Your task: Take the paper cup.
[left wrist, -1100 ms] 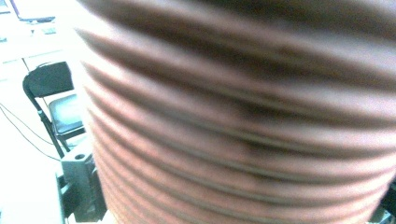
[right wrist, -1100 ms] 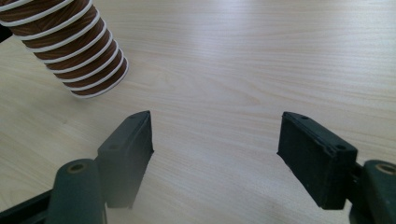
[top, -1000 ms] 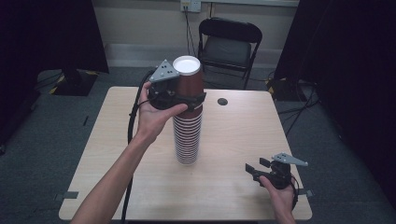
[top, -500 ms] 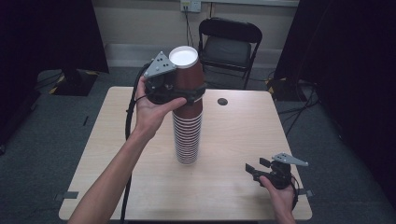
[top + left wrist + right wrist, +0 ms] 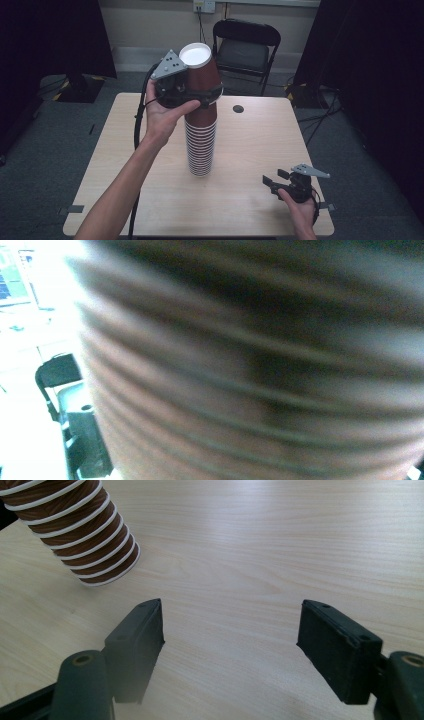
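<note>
Brown paper cups with white rims, nested mouth-down into a tall stack (image 5: 201,150), stand near the middle of the pale wood-grain worktop (image 5: 250,210). The stack's long axis runs vertical, leaning slightly toward the top. The left gripper (image 5: 197,95) sits at the top of the stack, its fingers clasped around the uppermost brown cup (image 5: 200,75), whose white base faces up. The left gripper view is a blurred wall of ribbed brown cup sides (image 5: 250,370), consistent with a close grip. The right gripper (image 5: 272,182) rests low by the worktop's near right corner, well apart from the stack, fingers spread and holding nothing; its view shows the stack's foot (image 5: 95,555) ahead and to the left. Judgement: lifting the top cup off calls for a pull straight up along the stack's axis; the left hand is the nearer.
</note>
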{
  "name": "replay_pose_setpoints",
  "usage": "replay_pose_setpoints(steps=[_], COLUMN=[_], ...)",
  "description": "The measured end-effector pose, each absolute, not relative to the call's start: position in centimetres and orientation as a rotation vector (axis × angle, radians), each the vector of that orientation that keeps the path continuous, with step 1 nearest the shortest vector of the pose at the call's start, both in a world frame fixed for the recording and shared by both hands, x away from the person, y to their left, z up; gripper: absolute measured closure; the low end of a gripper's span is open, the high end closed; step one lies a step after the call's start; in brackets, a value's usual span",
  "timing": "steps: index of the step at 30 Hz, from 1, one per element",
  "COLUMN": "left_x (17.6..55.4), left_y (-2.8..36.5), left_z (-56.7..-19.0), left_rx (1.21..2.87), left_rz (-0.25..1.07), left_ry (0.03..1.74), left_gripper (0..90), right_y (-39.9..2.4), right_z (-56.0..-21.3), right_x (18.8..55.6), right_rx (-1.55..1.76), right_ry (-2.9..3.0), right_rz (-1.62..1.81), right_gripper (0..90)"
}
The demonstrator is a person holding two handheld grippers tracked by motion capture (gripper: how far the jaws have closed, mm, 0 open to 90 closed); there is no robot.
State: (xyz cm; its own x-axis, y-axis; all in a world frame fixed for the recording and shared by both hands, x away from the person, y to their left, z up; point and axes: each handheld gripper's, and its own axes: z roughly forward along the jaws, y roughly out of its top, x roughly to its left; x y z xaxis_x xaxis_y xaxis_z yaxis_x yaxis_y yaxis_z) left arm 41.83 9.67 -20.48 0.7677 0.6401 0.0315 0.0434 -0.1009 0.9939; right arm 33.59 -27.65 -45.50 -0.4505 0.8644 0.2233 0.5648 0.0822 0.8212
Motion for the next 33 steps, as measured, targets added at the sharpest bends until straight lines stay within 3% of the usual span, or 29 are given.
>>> replay_pose_setpoints(steps=[22,33], left_x=[41.1,41.1], left_y=[13.0,15.6], left_z=[-19.0,-19.1], left_rx=[1.555,1.563], left_rz=[0.569,0.576], left_ry=[0.572,0.664], left_gripper=[11.3,11.4], right_y=[-27.4,-27.3], right_z=[-45.6,-45.6], right_x=[33.6,33.6], right_rx=[1.413,1.408], right_ry=[2.06,2.061], right_rz=[1.312,1.307], right_gripper=[26.0,26.0])
